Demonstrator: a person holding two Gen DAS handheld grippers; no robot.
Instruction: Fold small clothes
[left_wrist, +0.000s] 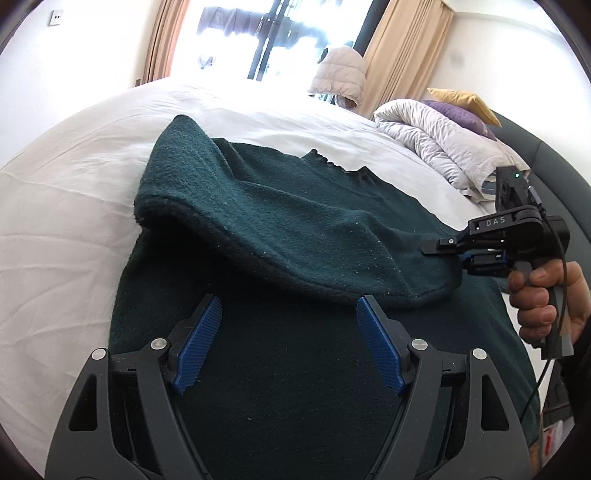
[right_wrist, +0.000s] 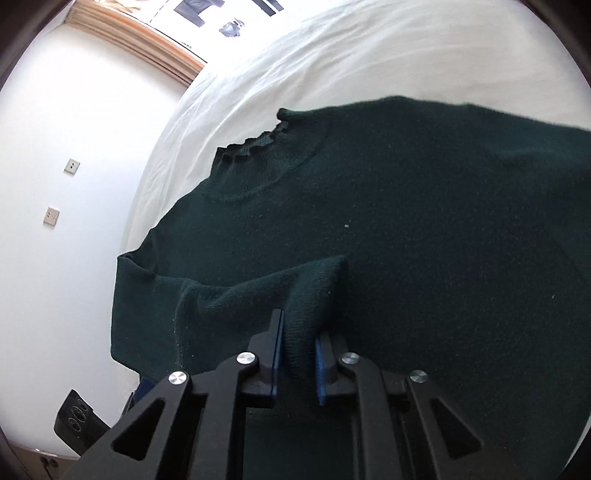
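A dark green knitted sweater (left_wrist: 280, 229) lies on the white bed (left_wrist: 74, 206), with one sleeve folded across its body. My left gripper (left_wrist: 290, 306) hovers open just above the sweater's lower part, and nothing sits between its blue pads (left_wrist: 199, 343). In the left wrist view the right gripper (left_wrist: 448, 254) shows at the right edge of the sweater, held by a hand (left_wrist: 539, 299). In the right wrist view the right gripper (right_wrist: 299, 332) is shut on the end of the other sleeve (right_wrist: 314, 295). The ruffled collar (right_wrist: 255, 146) lies toward the far side.
A bunched white duvet (left_wrist: 443, 144) with purple and yellow cushions (left_wrist: 465, 107) lies at the head of the bed. A padded jacket (left_wrist: 341, 74) hangs by the curtained window (left_wrist: 258, 33). In the right wrist view, a white wall with sockets (right_wrist: 51, 216) borders the bed.
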